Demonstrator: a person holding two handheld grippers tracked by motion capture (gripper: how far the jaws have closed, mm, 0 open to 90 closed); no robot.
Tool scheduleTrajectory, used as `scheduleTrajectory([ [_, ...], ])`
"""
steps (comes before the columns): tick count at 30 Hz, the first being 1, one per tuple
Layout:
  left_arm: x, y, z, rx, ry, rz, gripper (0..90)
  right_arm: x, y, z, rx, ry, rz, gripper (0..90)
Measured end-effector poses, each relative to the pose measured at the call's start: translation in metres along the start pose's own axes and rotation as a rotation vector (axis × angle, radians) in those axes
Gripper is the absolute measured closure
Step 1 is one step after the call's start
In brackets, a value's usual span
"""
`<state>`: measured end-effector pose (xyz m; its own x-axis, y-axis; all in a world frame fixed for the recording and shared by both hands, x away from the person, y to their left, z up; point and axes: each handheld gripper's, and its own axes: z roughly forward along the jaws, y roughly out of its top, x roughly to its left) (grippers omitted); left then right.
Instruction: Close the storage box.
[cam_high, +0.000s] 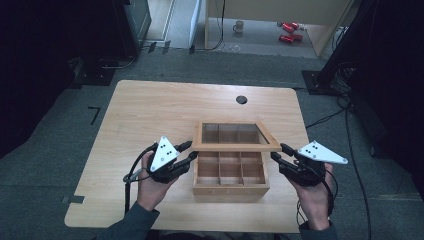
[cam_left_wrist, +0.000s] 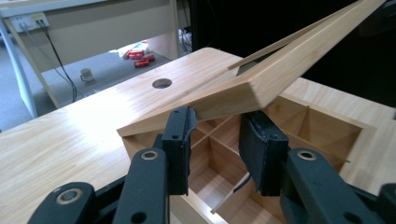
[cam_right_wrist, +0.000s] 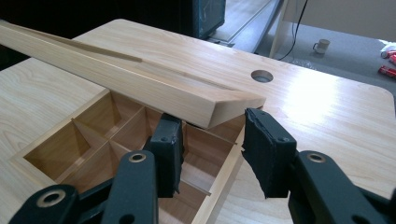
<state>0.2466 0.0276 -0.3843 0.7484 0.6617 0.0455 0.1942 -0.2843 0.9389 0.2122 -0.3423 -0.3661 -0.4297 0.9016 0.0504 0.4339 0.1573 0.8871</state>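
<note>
A wooden box (cam_high: 230, 190) with several compartments stands on the table near its front edge. Its window lid (cam_high: 235, 147) is tilted up, front edge raised. My left gripper (cam_high: 191, 151) sits at the lid's left front corner. In the left gripper view its jaws (cam_left_wrist: 217, 126) stand apart under the lid (cam_left_wrist: 243, 91), not pinching it, with the box's dividers (cam_left_wrist: 210, 140) below. My right gripper (cam_high: 278, 151) is at the right front corner. In the right gripper view the lid (cam_right_wrist: 140, 79) has its corner at my pad tips (cam_right_wrist: 210, 123), which hold it up.
The pale wooden table (cam_high: 150, 110) has a round cable hole (cam_high: 241, 99) behind the box. Bare tabletop lies left of and behind the box. On the floor beyond stand a mug (cam_high: 239, 26) and red items (cam_high: 288, 31); dark stands flank the table.
</note>
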Motion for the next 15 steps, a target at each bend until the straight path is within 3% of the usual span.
scheduleTrajectory([
  [15,-0.0086,-0.0046,-0.008,0.003,-0.015,-0.015,63.7,0.0041,-0.0094,-0.0011,0.009,-0.01,-0.008,57.8],
])
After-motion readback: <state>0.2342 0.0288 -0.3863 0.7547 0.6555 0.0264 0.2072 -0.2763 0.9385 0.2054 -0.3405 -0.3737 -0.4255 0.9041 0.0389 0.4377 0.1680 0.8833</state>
